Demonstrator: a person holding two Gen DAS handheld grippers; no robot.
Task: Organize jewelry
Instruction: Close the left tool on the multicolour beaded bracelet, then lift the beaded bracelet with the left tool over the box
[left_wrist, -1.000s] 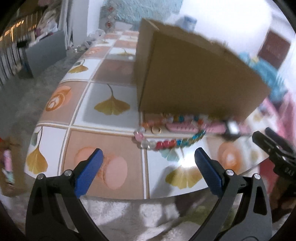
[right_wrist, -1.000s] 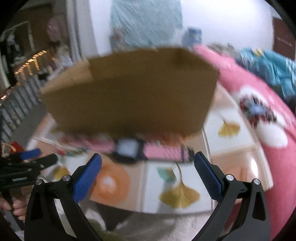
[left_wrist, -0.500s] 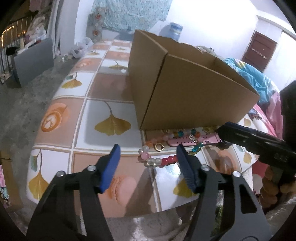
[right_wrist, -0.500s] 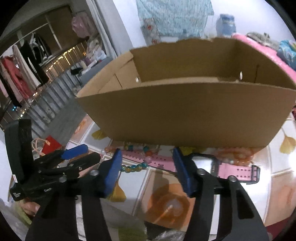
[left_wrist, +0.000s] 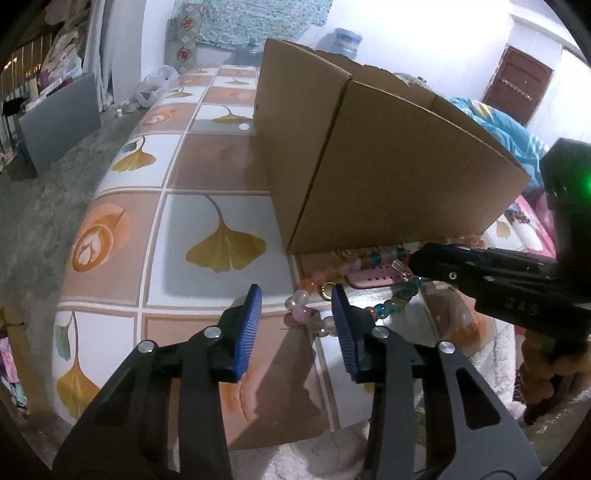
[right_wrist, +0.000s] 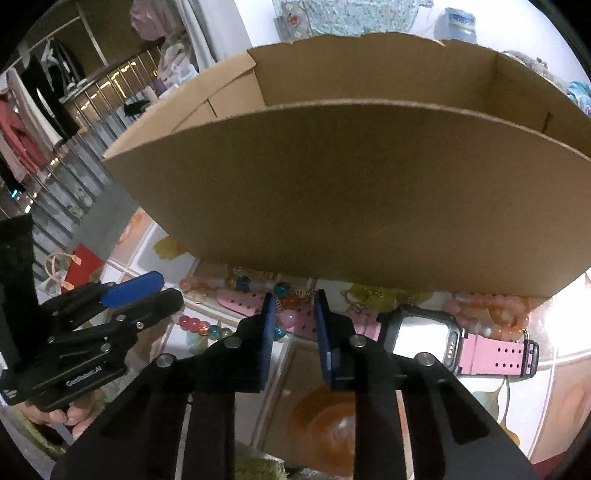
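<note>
Jewelry lies on the tiled tablecloth (left_wrist: 207, 162) along the near wall of an open cardboard box (left_wrist: 388, 166) (right_wrist: 332, 184). My left gripper (left_wrist: 294, 288) hovers with its jaws closing. The pale pink end of a bead bracelet (left_wrist: 303, 314) shows in the gap, and the pads do not press on it. A gold ring (left_wrist: 327, 290) lies by the right pad. My right gripper (right_wrist: 294, 295) (left_wrist: 415, 258) is closing over the pink watch strap (right_wrist: 295, 323) and coloured beads (right_wrist: 282, 290), with a narrow gap still showing. The watch face (right_wrist: 417, 336) lies just right of it.
A peach bead bracelet (right_wrist: 491, 310) lies against the box by the watch's far strap (right_wrist: 495, 354). The table's rounded front edge (left_wrist: 280, 439) is close under both grippers. A grey panel (left_wrist: 59, 122) and clutter stand on the floor to the left. A person's hand (right_wrist: 55, 417) holds the left gripper.
Both grippers' jaws have narrowed from wide open to a small gap. Both have come closer to the jewelry, and the right one has swung left from the watch face to the strap.
</note>
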